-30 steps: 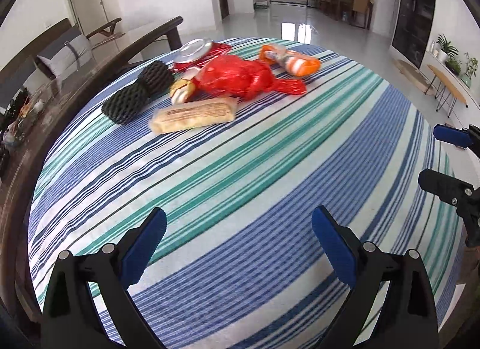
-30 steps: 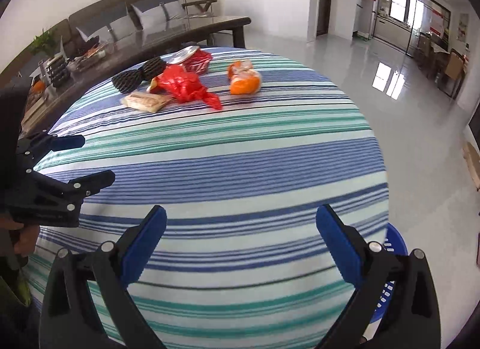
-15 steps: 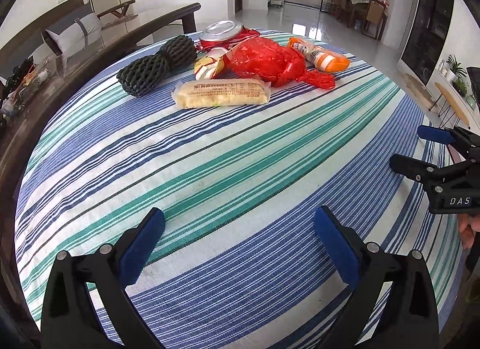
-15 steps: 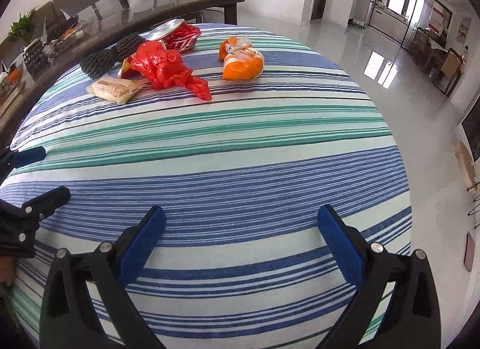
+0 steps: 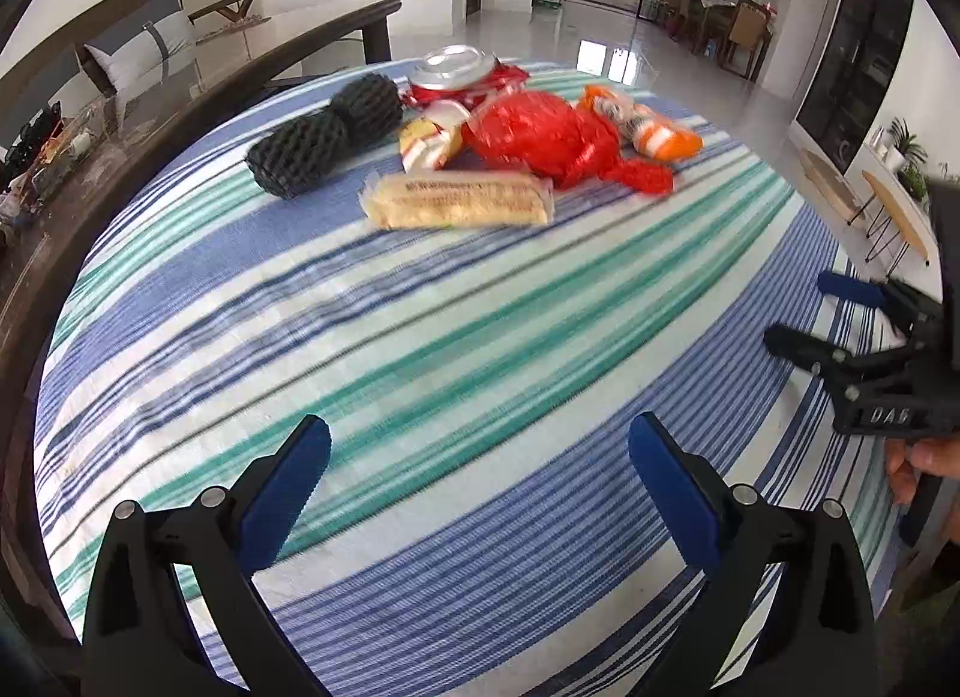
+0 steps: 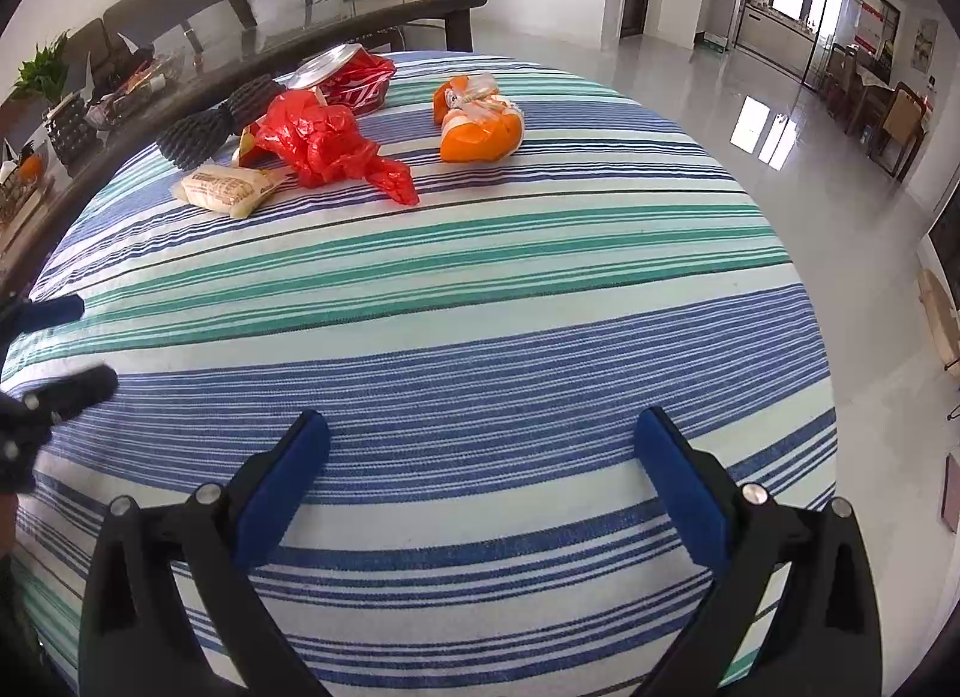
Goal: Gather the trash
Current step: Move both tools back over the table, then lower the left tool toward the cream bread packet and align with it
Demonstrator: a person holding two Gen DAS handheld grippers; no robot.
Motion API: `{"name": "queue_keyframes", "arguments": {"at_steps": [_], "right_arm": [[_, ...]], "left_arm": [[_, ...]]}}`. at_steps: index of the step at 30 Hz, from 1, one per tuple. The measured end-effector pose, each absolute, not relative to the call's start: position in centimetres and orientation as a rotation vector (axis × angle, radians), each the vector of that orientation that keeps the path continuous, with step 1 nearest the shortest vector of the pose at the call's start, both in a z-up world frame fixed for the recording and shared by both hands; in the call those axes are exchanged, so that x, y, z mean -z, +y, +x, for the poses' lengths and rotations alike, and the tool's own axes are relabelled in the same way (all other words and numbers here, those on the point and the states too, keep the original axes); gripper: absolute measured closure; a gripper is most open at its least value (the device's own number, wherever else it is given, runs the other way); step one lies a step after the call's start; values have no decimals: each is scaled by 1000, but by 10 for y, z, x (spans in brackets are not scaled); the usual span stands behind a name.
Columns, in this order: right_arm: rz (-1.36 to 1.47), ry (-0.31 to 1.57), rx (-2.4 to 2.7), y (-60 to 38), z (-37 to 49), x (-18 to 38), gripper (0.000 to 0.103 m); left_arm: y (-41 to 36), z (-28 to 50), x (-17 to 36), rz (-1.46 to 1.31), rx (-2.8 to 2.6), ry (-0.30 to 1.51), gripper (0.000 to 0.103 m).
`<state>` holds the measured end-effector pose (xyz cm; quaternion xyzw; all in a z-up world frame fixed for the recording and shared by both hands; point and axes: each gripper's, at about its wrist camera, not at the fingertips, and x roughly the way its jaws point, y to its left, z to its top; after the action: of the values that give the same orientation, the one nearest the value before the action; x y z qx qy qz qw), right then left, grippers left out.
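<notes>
Two grippers hover above a striped tablecloth [image 5: 480,349], both with jaws spread wide and nothing between the blue pads. Left gripper [image 5: 480,481] sits over the near part of the cloth; right gripper [image 6: 483,469] likewise, holding and touching nothing. Seen from the left wrist, the right gripper [image 5: 840,325] appears at the right edge, its black body marked with white letters that read roughly "DAS". Trash lies in a cluster at the far side of the cloth, well apart from both grippers: a pale cracker pack [image 5: 459,200] nearest, its printed line too small to read; a crumpled red bag [image 5: 552,136] just behind, touching it; an orange wrapper [image 6: 480,121] to the right of the bag; a yellow-and-white packet [image 5: 429,142] beside the bag; two black foam nets [image 5: 327,136] to the left; a red container with a silver lid [image 6: 348,76] farthest back
</notes>
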<state>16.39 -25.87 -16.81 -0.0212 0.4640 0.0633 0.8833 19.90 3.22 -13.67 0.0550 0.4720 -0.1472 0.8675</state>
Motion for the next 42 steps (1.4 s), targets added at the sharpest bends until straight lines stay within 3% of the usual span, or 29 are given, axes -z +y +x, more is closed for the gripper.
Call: {"name": "queue_keyframes", "arguments": {"at_steps": [6, 14, 30, 42], "right_arm": [[-44, 966, -132, -259, 164, 168, 5], [-44, 966, -132, -259, 164, 168, 5], [-43, 965, -132, -259, 164, 168, 5], [-43, 965, -132, -258, 164, 168, 5]], "left_arm": [[32, 259, 112, -14, 224, 1023, 4], [-6, 324, 136, -50, -39, 1026, 4], [34, 311, 143, -211, -97, 992, 4], [11, 316, 156, -91, -77, 1015, 4]]}}
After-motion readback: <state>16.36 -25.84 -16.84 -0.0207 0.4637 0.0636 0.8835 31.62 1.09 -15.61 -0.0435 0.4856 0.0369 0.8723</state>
